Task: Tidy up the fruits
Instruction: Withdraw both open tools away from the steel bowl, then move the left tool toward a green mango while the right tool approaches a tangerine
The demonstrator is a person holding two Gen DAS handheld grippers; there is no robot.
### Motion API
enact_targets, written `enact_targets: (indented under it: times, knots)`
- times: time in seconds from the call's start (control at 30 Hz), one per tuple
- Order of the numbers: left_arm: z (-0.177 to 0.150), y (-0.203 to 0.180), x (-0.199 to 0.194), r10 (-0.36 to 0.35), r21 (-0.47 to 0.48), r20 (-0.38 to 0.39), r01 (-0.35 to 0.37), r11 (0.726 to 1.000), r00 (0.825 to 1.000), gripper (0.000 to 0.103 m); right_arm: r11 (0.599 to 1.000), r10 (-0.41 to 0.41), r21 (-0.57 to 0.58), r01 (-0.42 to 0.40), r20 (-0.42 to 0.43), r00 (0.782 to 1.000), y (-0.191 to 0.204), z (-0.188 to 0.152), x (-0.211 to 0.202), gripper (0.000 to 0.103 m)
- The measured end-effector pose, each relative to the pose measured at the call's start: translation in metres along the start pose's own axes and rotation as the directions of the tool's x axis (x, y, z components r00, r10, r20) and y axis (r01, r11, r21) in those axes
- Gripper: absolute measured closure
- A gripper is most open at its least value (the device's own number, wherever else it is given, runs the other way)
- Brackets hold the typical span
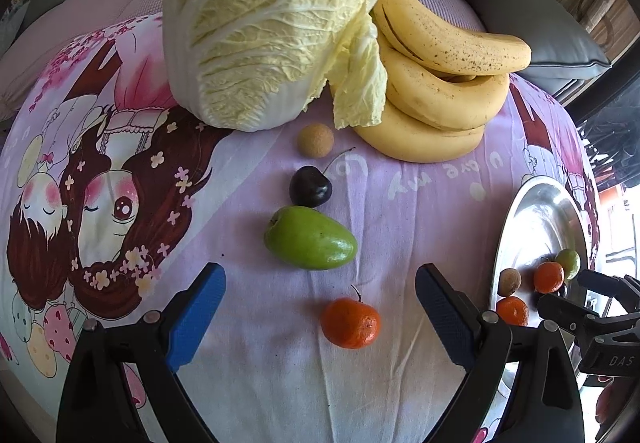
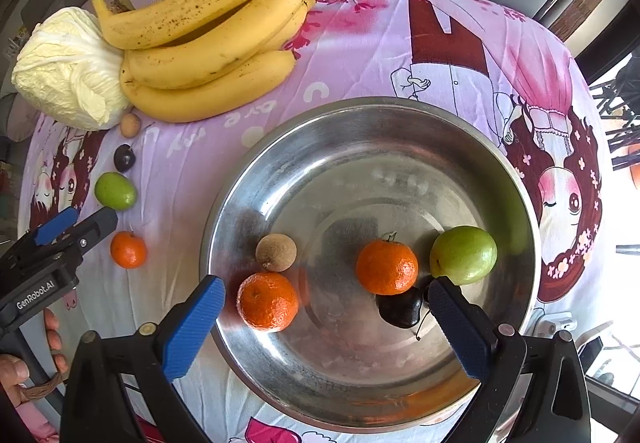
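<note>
Left wrist view shows us our left gripper (image 1: 320, 299) with jaws spread wide, gripping nothing; a small tangerine (image 1: 350, 323) lies loose on the cartoon-print cloth (image 1: 420, 203) between them, nearer the right jaw, touching neither. It is round, bright orange, with a short stem. Beyond it we see a green fruit (image 1: 310, 243), a dark cherry (image 1: 310, 187) and a tan longan (image 1: 315, 139) in a row. Our right gripper (image 2: 326, 319) hangs released over the steel bowl (image 2: 280, 171).
</note>
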State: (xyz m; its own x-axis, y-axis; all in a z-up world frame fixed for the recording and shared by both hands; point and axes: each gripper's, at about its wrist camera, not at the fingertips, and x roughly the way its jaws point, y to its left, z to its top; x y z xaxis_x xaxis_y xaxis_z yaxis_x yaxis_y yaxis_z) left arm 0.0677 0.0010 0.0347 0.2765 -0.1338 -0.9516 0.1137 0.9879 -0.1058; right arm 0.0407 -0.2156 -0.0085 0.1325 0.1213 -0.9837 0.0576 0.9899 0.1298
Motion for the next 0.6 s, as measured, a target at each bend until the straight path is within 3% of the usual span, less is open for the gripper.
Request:
enact_targets:
  times: [0.4,0.6]
  knots:
    - [0.002,0.059,-0.015,0.042,-0.071,0.034,-0.040,0.997,0.999,0.007,0.999,0.002,-0.050,-0.001,0.006,1.000,0.045,0.021,0.006,0.000]
    - [0.005,0.080,-0.015,0.056,-0.124,0.037,-0.051,0.991,0.998,0.007,0.997,0.031,-0.078,-0.027,0.053,0.998,0.079,0.032,0.002,0.000]
